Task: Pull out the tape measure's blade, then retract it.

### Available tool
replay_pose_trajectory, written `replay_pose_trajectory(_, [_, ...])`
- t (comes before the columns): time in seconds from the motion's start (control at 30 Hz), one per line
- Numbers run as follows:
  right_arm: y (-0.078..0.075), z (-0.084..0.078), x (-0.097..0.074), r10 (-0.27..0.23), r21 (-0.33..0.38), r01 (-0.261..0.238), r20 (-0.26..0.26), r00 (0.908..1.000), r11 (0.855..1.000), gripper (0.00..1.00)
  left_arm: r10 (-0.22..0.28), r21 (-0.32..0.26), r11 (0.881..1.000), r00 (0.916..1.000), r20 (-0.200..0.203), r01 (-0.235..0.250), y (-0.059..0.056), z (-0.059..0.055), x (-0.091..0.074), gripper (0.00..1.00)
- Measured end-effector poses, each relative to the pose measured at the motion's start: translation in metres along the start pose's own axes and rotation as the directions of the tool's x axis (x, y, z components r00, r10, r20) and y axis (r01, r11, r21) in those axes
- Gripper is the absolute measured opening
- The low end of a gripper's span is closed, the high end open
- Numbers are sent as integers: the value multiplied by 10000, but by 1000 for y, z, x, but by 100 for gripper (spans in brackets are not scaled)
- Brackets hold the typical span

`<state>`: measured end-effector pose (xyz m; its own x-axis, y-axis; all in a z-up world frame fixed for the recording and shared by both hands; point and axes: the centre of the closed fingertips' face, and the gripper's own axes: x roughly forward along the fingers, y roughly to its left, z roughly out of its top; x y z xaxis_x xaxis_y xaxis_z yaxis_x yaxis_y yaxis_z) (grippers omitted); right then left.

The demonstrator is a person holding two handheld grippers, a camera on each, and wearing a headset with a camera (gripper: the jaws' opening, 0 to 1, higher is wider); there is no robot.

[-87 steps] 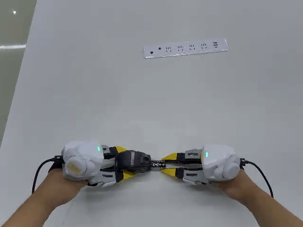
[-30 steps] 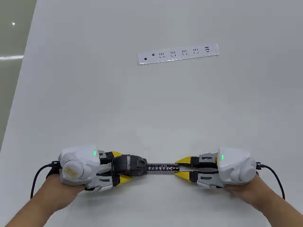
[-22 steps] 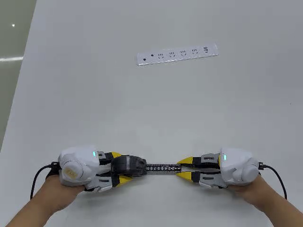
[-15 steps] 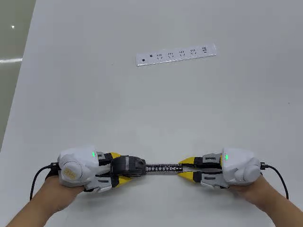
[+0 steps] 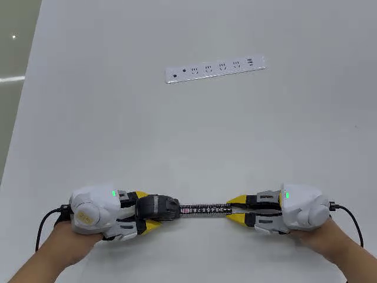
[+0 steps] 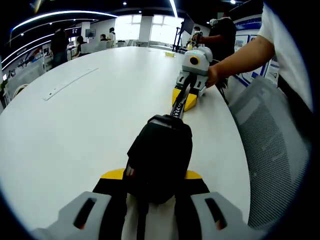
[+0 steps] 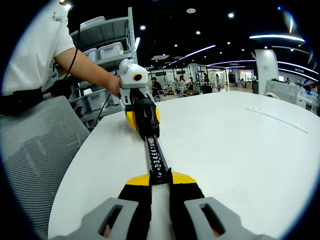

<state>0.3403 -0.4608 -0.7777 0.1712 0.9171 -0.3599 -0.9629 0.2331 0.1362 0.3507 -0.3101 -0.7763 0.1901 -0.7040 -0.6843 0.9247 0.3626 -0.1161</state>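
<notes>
The tape measure (image 5: pixel 157 208) sits near my edge of the bench (image 5: pixel 177 135), between my two hands. Its case is a stubby, rounded block of matte black plastic. A short run of blade (image 5: pixel 203 210) stands out of its right side: a thin, flat, dark strip printed with small white numerals, drawn straight and level, low over the bench top. I cannot tell whether the case touches the surface.

My left hand-held gripper (image 5: pixel 147 210) has its jaws closed tight on the flanks of the case, the yellow wedge-shaped tips showing on either side of the black body. My right hand-held gripper (image 5: pixel 234 209) has its jaws pinched almost together on the free end of the blade, with the strip running out between the yellow tips. Both tools have black fingers and smooth, rounded white shells, each with a small green light.

The bench is white, smooth and matte, with a curved edge. A long, flat white power strip (image 5: pixel 215 69) lies well apart on the far side. A grey mesh chair back (image 6: pixel 270 150) stands beside the bench edge.
</notes>
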Motion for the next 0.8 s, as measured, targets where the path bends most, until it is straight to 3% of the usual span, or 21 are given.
replay_pose_trajectory(0.8, [-3,-6,-21,-119,235,118,38,9999,9997,10,-23,3,10000,10000,-51,23,-1,0,0,33])
